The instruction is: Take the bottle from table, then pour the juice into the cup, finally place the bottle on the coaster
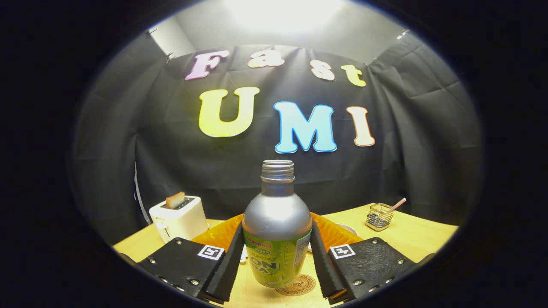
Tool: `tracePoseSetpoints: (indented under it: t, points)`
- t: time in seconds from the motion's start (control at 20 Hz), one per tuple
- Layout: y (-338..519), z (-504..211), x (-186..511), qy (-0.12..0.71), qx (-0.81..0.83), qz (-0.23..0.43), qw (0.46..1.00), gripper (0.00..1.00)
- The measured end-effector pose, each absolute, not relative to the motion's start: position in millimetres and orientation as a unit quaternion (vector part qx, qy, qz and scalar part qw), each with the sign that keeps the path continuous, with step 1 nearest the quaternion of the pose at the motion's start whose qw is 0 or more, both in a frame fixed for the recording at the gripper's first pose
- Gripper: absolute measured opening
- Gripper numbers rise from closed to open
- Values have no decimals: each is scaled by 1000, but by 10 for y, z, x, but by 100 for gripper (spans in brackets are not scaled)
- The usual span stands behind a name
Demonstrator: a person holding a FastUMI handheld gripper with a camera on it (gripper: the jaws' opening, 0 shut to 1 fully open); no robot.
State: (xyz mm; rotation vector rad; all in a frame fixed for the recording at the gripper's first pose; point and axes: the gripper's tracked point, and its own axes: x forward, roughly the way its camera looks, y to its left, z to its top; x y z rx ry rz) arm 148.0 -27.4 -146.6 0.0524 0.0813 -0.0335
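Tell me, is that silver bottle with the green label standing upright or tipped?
Upright: the silver bottle with the green label stands with its uncapped neck straight up, base over the round coaster, between the gripper fingers.

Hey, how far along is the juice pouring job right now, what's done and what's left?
The bottle stands upright and uncapped between the gripper fingers, both pads against its sides, so it is in hand. Its base sits over the coaster, though whether it rests there or hangs just above is unclear. Whether juice was poured cannot be told. Left: letting go.

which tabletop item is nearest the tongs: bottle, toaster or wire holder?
The bottle: it stands between the tongs' fingers; the toaster and wire holder sit well beyond.
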Motion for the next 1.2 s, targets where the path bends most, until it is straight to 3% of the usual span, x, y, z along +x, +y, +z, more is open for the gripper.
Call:
tracePoseSetpoints:
  t: [1.2]
  points:
    - [-497, -2249, 1687, 80, 27, -22, 996, 75]
